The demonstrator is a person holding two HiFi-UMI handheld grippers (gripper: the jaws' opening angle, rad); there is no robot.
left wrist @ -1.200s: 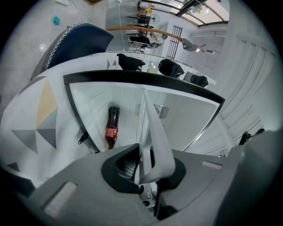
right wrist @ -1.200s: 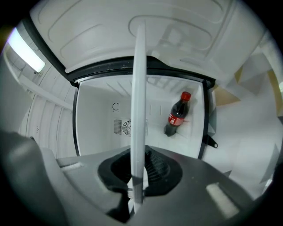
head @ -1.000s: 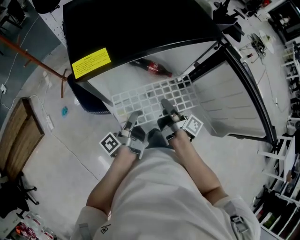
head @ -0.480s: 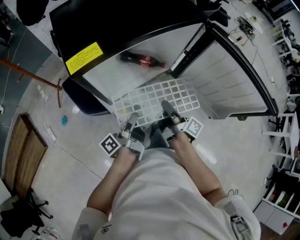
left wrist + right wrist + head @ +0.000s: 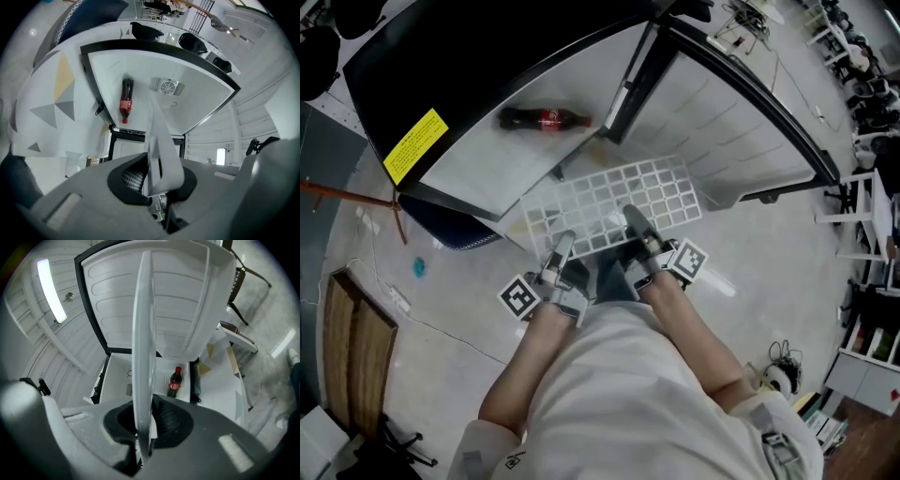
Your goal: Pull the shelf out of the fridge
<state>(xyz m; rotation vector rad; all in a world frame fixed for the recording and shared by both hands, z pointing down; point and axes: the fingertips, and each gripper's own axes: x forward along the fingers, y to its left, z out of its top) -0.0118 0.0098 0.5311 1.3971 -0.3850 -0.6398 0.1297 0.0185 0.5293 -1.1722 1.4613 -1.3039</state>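
Clenched on the near edge of the shelf [image 5: 614, 195], our left claw [image 5: 565, 241] and right claw [image 5: 632, 217] sit side by side at the middle of the head view, the left on the shelf's lower left part and the right nearer its centre. In each gripper view we see the thin white panel edge-on, running straight up from between the jaws, with both pads pressed against it. From the head view the shelf is a pale grid of squares, held roughly level just below the open fridge [image 5: 487, 56], which fills the upper left of the frame; whether its far edge touches the fridge we cannot tell. A cola bottle [image 5: 546, 119] lies on its side on the white floor inside. The fridge door [image 5: 741, 122] stands swung open at the upper right.
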